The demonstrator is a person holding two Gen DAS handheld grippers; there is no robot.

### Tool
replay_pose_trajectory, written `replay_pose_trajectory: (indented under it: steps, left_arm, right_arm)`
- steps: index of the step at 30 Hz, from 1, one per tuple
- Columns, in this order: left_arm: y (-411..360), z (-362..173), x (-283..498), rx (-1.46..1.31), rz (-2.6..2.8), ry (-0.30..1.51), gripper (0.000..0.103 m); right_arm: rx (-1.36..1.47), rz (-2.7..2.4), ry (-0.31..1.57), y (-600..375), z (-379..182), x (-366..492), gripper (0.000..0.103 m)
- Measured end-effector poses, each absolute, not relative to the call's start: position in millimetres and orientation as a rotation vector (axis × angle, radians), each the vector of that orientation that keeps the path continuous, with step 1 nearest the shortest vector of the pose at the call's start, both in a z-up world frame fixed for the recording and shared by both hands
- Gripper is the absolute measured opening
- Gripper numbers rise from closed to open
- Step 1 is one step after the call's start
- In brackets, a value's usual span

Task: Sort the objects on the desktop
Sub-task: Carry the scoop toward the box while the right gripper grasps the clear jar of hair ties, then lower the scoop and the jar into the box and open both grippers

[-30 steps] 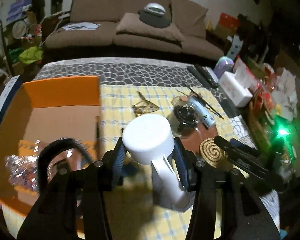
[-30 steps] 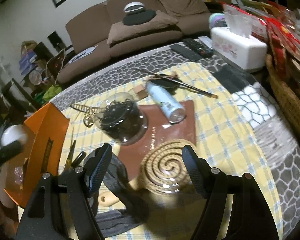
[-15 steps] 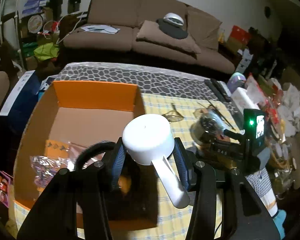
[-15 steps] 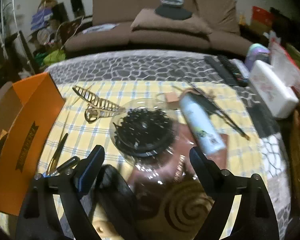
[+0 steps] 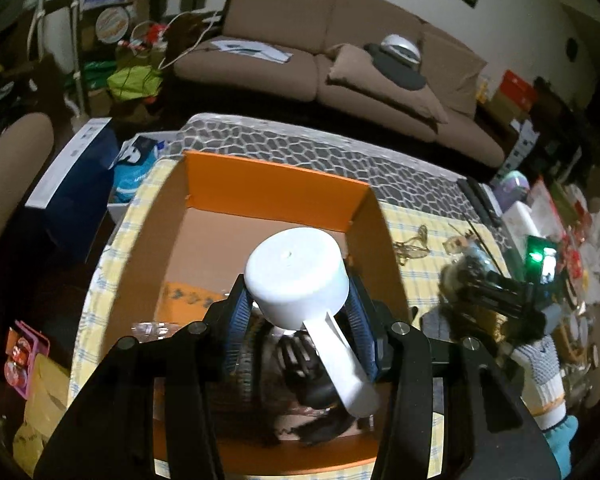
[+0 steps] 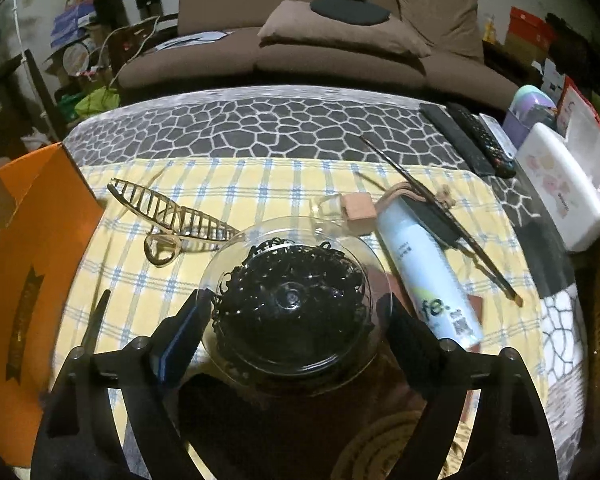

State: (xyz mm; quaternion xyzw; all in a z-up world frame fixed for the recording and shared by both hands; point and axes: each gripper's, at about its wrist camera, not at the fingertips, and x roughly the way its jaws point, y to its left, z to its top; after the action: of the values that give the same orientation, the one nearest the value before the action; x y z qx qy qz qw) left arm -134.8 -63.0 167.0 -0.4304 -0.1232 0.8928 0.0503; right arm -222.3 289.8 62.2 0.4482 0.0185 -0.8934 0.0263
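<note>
Yellow checked tablecloth [image 6: 260,184] carries clutter. Left gripper [image 5: 296,312] clamps white plastic scoop with handle [image 5: 300,284] above orange cardboard box [image 5: 276,188]: lower into free corner, then release. Right gripper [image 6: 292,320], jaws wide, straddles clear glass jar of black clips [image 6: 292,296]: centre, close gently, glass slippery.
</note>
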Motion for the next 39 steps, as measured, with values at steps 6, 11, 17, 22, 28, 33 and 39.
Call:
replay_pose_trajectory:
  steps: [6,11,17,22,28,33,39]
  left_arm:
    - [-87.2,155.2,-136.2,-1.366,2.705,-0.389,0.044]
    - [-96.7,141.7,-135.6,-1.407,2.645,-0.419,0.044]
    - [-111.4,127.2,-138.2,-1.497,2.636,-0.395,0.044]
    - [-106.4,117.0,-137.5,-1.530,2.597,-0.317,0.044]
    - [-70.0,113.2,-128.5,-1.517,2.455,-0.184,0.044]
    - [-33.6,103.1,-119.4,-1.536,2.372,-0.015,0.044]
    - [-14.8,86.7,-113.3,-1.598,2.342,0.136,0.044]
  right_arm:
    - [1.279,-2.768,0.028,283.9,105.3,-200.8,0.086]
    - [1.178,-2.721,0.016,249.0,143.8,-186.2,0.086]
    - [1.119,-2.616,-0.001,188.0,164.0,-186.8,0.086]
    - [1.114,-2.522,-0.015,139.4,164.4,-197.4,0.086]
    - [1.138,-2.461,0.055,85.4,154.3,-217.9,0.086]
    - [1.188,-2.422,0.119,50.4,137.9,-237.0,0.086]
    - [1.278,-2.389,0.226,21.4,108.2,-255.6,0.086]
